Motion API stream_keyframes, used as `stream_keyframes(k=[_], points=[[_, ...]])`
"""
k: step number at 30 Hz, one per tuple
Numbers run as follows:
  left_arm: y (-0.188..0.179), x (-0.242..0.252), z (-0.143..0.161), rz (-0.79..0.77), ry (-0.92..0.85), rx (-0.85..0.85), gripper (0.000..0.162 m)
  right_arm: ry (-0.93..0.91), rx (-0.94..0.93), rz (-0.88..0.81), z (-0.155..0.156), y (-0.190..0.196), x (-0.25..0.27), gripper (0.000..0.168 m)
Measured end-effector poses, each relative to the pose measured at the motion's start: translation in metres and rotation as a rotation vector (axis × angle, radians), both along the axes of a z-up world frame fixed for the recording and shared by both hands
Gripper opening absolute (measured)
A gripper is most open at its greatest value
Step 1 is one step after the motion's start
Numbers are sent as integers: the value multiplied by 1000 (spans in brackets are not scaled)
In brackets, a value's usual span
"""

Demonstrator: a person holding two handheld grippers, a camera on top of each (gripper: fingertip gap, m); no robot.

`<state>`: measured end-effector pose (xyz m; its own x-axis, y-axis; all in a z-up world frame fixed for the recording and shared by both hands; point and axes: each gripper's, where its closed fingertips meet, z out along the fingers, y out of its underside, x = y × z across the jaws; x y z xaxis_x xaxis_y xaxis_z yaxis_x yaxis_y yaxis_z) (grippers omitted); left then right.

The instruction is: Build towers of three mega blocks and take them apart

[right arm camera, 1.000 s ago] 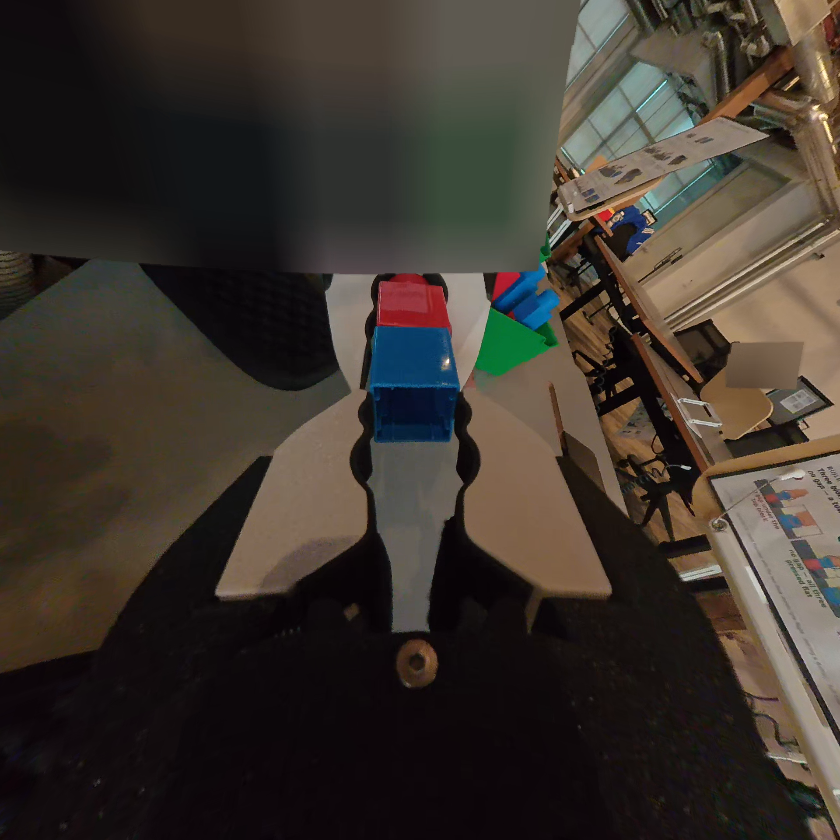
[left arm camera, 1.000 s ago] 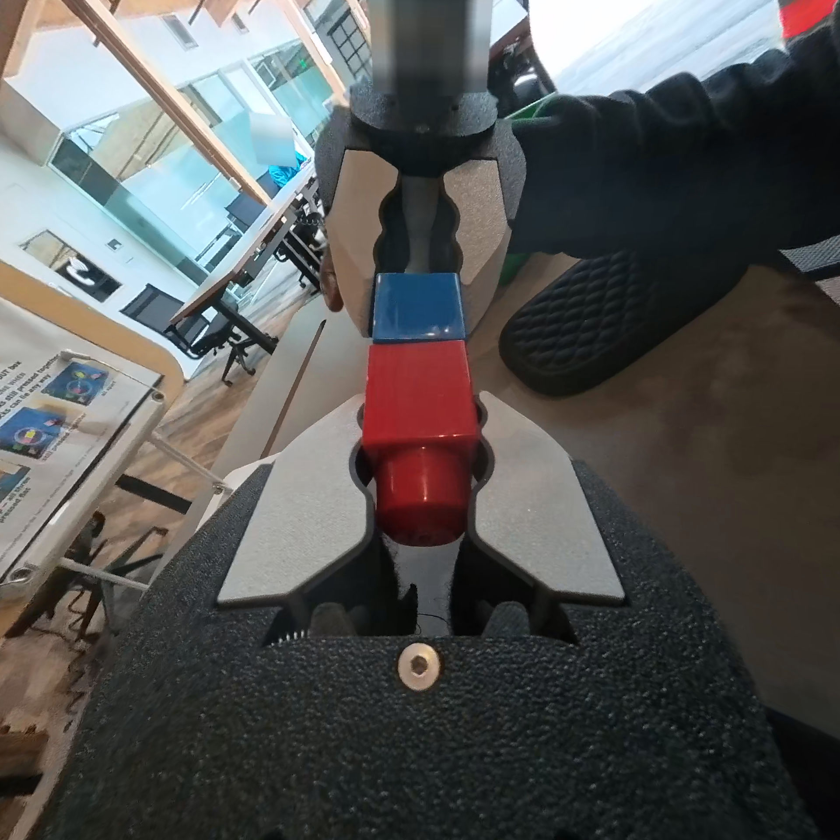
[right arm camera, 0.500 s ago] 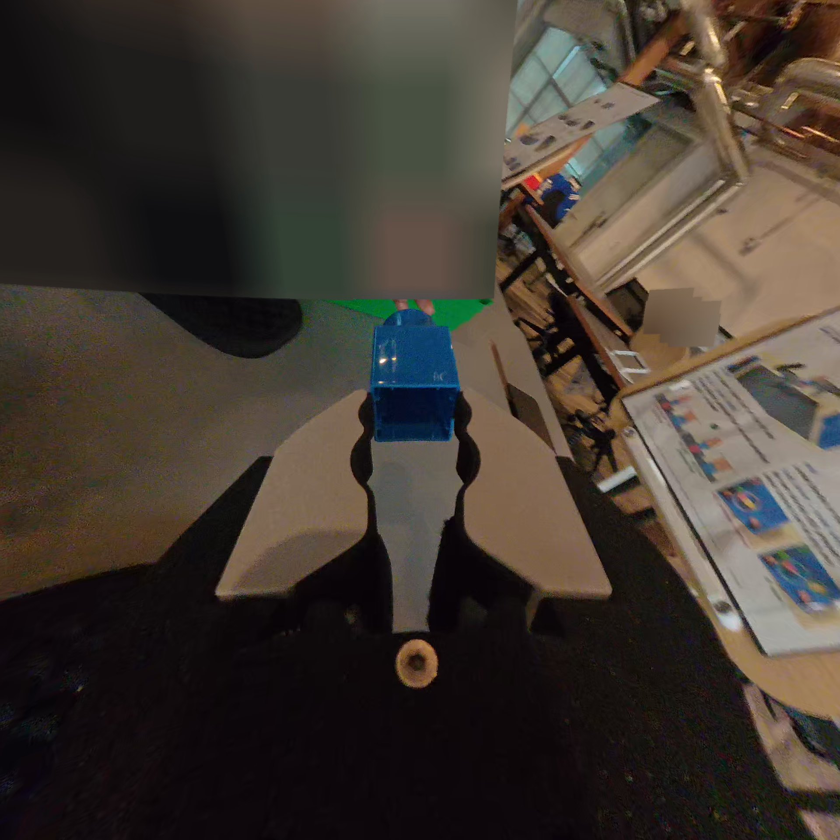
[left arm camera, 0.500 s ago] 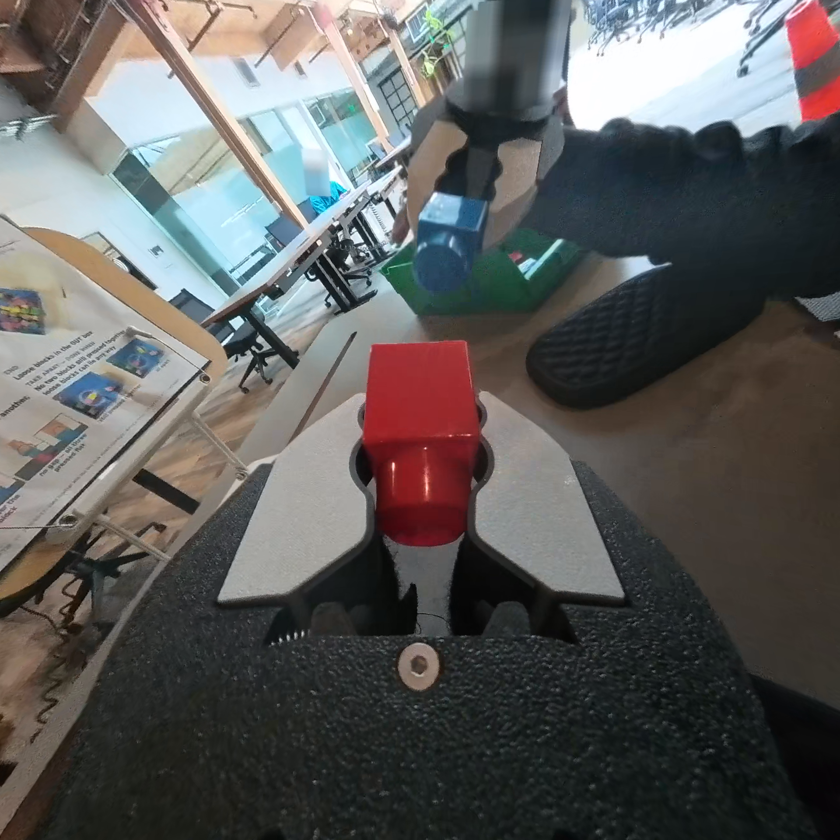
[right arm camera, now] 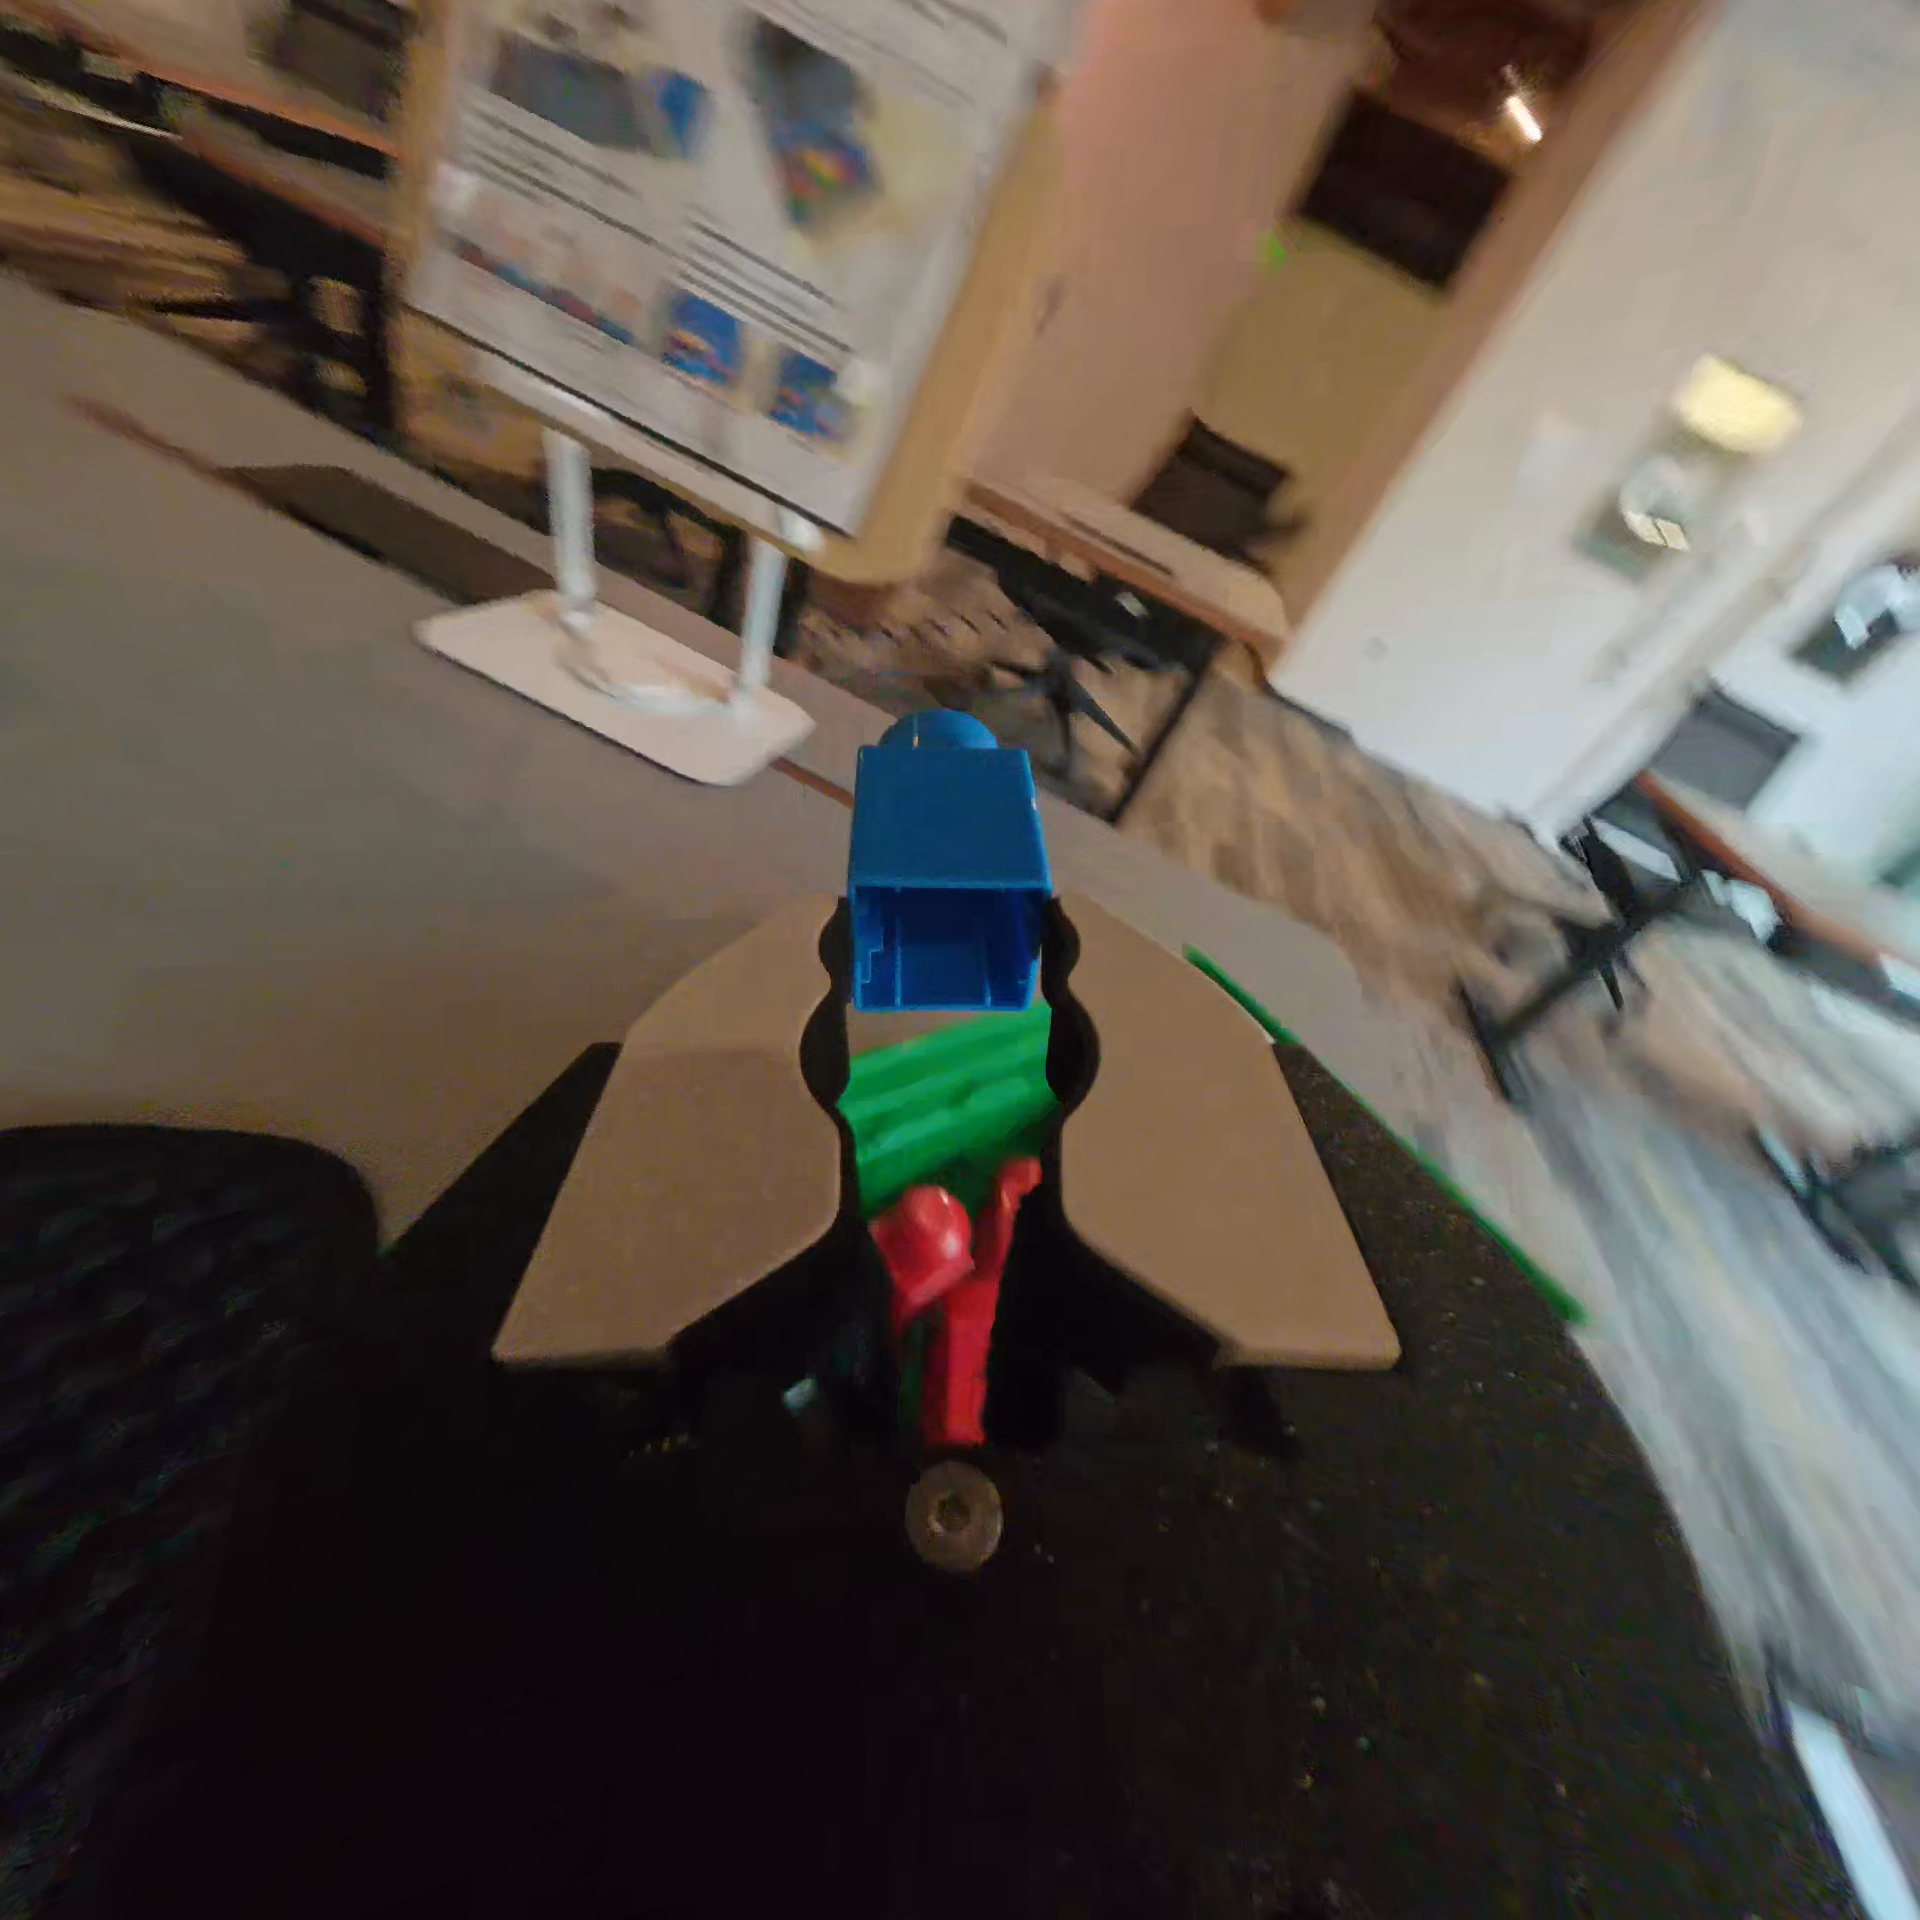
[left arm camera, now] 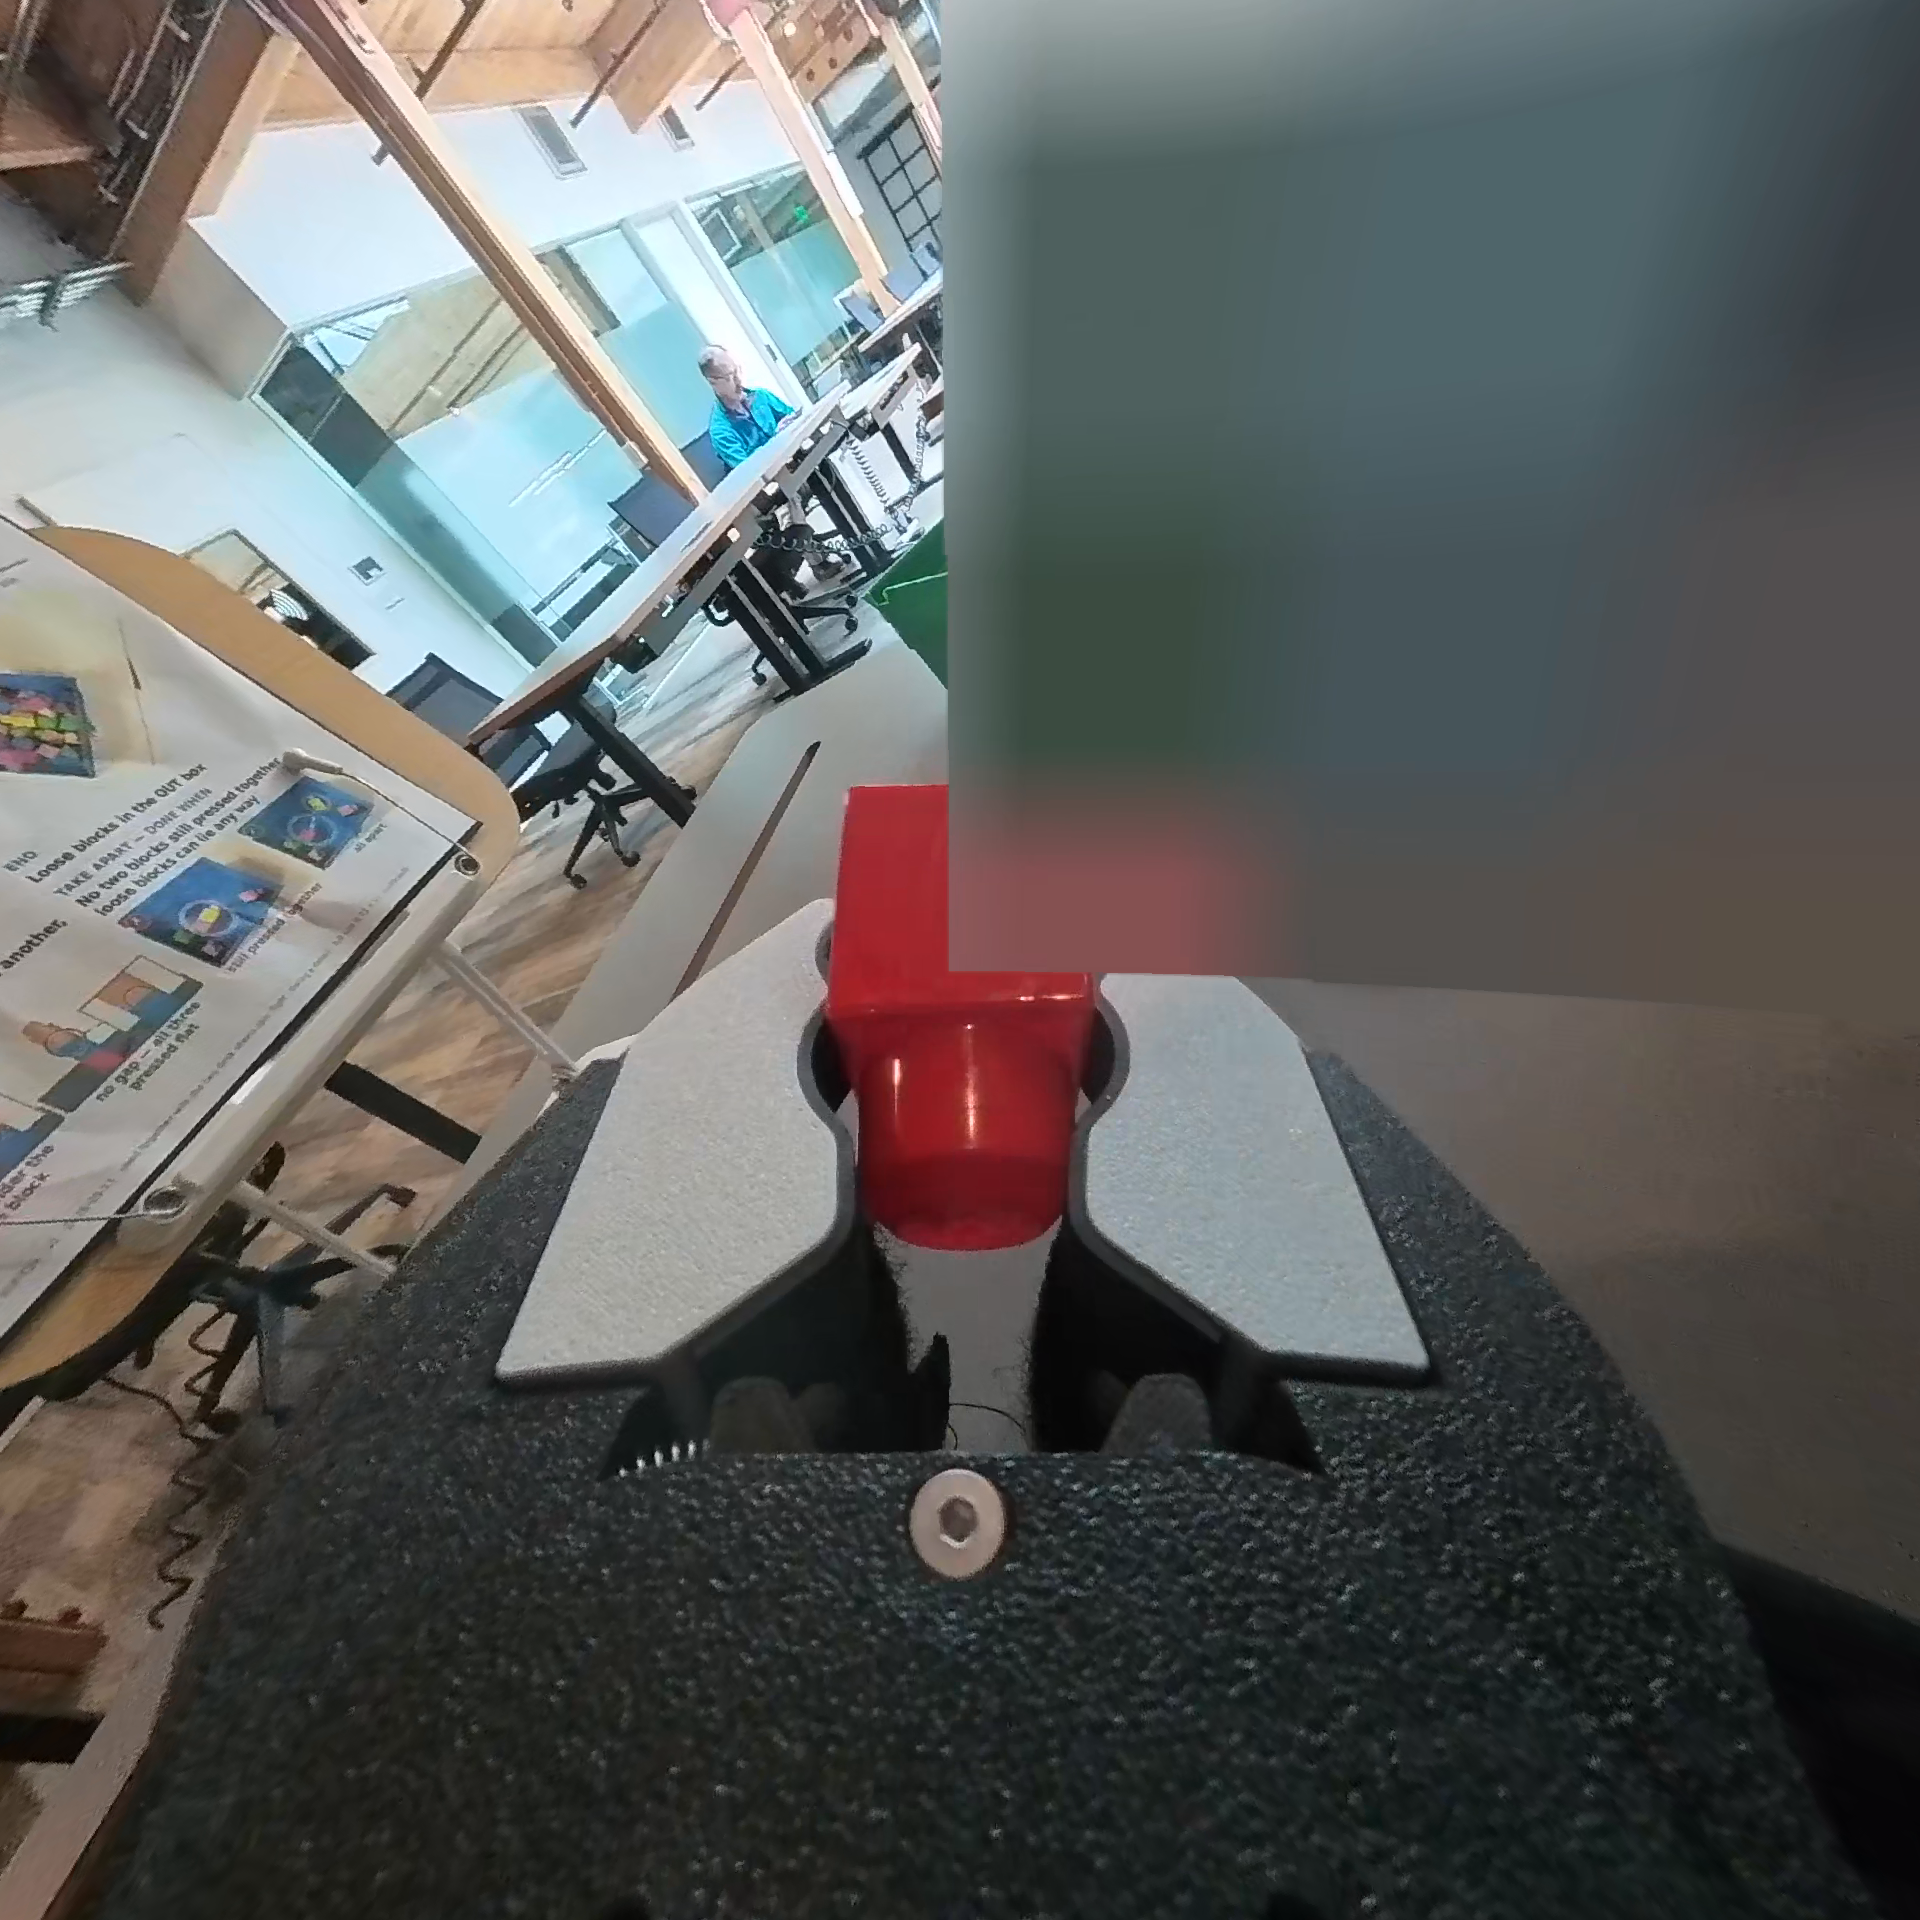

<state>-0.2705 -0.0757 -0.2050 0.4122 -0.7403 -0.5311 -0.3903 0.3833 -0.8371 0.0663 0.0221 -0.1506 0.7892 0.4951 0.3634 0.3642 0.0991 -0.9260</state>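
Left gripper (left arm camera: 961, 997) has its two grey fingers (left arm camera: 717, 1122) pinching a red block (left arm camera: 935, 1029) btw them, stud end pointing back toward the camera, square body sticking out past the tips. A big blurred patch covers the top right of that view and hides part of the block, so can't tell what's beyond it. Under the gripper there's a pale grey tabletop (left arm camera: 1558, 1195). Off to the left a poster board (left arm camera: 187, 935) w/ pics of blocks stands on a metal frame. Further back: long desks (left arm camera: 665, 613), office chairs, glass partitions, and a person in a teal top (left arm camera: 743, 421) sitting at one of the desks. A sliver of a green bin (left arm camera: 920, 603) peeks out at the edge of the blur.

Right gripper (right arm camera: 951, 956) is clamped on a blue block (right arm camera: 945, 842) the other way round: hollow underside faces the camera, stud points away. Fingers (right arm camera: 686, 1132) squeeze it right at the tips. Down through the gap btw the fingers you can see the green bin (right arm camera: 945, 1091) w/ a red block (right arm camera: 940, 1278) lying in it, so the gripper is hanging over the bin. The view is pretty motion-smeared, esp. on the right. Beyond the blue block: same grey tabletop (right arm camera: 312, 831), and the poster board (right arm camera: 675, 239) on its white base plate (right arm camera: 613, 681).

The two blocks are apart, one per gripper.
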Motion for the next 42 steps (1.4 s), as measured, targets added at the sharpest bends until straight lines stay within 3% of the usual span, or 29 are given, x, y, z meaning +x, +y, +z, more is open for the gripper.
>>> stream_keyframes(k=[6, 11, 16, 24, 42], points=[[0, 3, -2, 0, 14, 5, 40, 25, -261, -329, -57, 31, 65, 34], [0, 2, -2, -1, 13, 8, 40, -71, -480, -442, -107, 49, 85, 34], [0, 2, -2, 0, 13, 5, 40, -128, -621, -502, -139, 59, 96, 34], [1, 2, -4, 3, 22, 4, 40, -189, -747, -553, -163, 65, 107, 35], [2, 2, -6, 4, 29, 1, 40, -232, -880, -569, -185, 63, 113, 37]])
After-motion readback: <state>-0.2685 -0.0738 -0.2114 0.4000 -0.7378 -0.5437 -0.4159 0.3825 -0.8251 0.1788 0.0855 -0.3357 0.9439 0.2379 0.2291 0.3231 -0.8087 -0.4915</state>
